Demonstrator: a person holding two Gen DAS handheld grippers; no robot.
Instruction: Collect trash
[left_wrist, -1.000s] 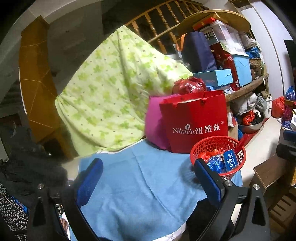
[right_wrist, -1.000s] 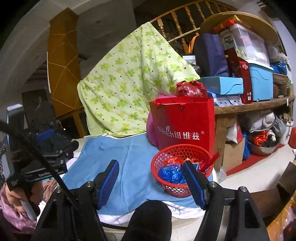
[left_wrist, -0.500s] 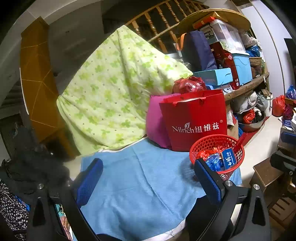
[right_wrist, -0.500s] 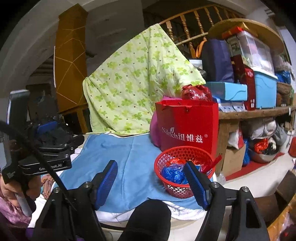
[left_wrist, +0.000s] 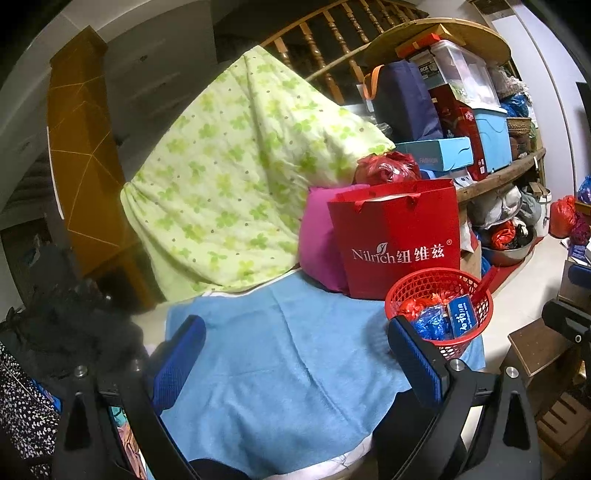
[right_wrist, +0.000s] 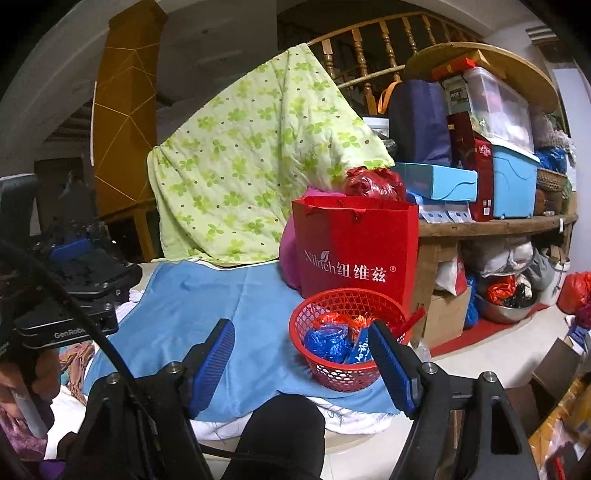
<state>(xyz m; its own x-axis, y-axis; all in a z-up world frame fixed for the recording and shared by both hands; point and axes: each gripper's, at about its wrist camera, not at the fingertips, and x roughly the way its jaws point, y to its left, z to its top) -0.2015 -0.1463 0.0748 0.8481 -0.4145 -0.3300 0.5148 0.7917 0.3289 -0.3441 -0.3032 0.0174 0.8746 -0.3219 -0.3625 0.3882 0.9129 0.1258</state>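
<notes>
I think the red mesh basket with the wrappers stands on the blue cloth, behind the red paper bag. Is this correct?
Not quite. The red mesh basket with the wrappers does stand on the blue cloth, but in front of the red paper bag, not behind it. The right wrist view shows this.

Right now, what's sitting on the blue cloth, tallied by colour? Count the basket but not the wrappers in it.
Red: 2, the red gift bag and the red mesh basket.
Pink: 1, the pink bag behind the gift bag.
Total: 3 on the blue cloth.
Both tongs, left and right, are open and empty.
</notes>
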